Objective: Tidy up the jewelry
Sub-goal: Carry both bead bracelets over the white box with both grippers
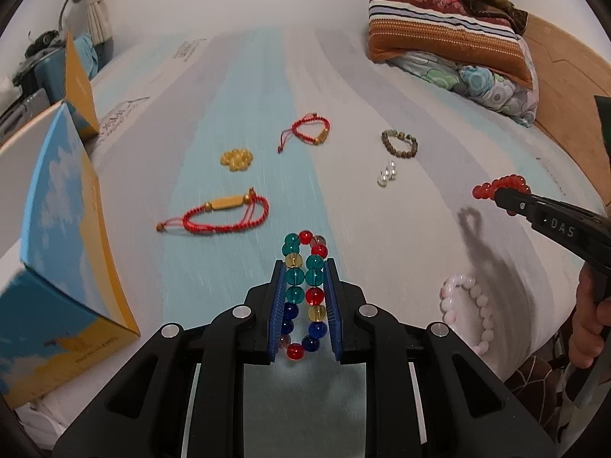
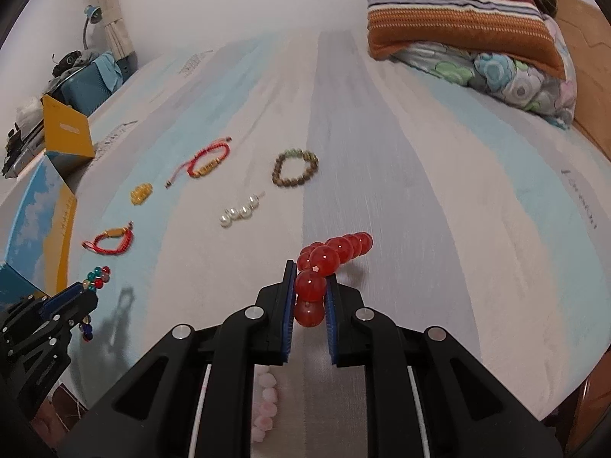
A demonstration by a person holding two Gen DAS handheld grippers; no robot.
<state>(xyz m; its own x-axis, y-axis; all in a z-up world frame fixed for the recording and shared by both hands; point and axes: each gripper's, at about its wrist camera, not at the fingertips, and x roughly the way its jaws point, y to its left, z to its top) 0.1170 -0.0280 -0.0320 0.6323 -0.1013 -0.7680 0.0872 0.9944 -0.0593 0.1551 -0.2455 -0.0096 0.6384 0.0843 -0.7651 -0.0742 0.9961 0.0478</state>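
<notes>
My left gripper (image 1: 305, 264) is shut on a bracelet of blue, teal, red and yellow glass beads (image 1: 305, 236), squeezed flat between the blue pads above the striped bedsheet (image 1: 382, 87). My right gripper (image 2: 311, 273) is shut on a red bead bracelet (image 2: 343, 246), which curls out past the tips. Each gripper also shows in the other view: the right gripper (image 1: 496, 192) with red beads at the right, the left gripper (image 2: 82, 290) at the lower left. An open blue-and-yellow box (image 1: 57, 229) stands at the left.
On the sheet lie two red cord bracelets (image 1: 225, 213) (image 1: 309, 129), a yellow bead bracelet (image 1: 236, 159), a brown bead bracelet (image 1: 399, 144), pearls (image 1: 386, 175) and a pink bead bracelet (image 1: 469, 305). Stacked pillows (image 1: 450, 38) fill the far right.
</notes>
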